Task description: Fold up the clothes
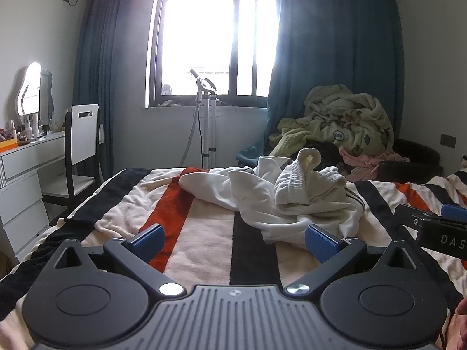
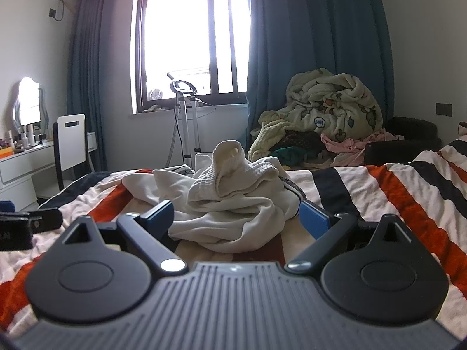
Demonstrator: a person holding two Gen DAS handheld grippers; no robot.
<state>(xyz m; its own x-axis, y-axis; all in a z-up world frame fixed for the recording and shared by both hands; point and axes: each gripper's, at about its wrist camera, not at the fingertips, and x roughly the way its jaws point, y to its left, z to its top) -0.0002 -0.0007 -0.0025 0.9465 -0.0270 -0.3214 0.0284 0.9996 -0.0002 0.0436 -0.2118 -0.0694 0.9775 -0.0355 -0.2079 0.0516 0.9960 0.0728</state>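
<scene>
Fingers point(image 1: 321, 243) of both grippers, left point(image 1: 235, 240) and right point(image 2: 238, 218), spread wide, empty, low over the striped bed point(image 1: 201, 233); crumpled white clothes point(image 2: 230, 204) lie mid-frame.

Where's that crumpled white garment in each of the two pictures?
Left wrist: white garment lies right of centre on the striped bed.
Right wrist: white garment sits dead centre, just beyond the open claw.
Shared landmark: the window behind it.

Right tool point(image 1: 437, 227) cut off by frame edge
</scene>
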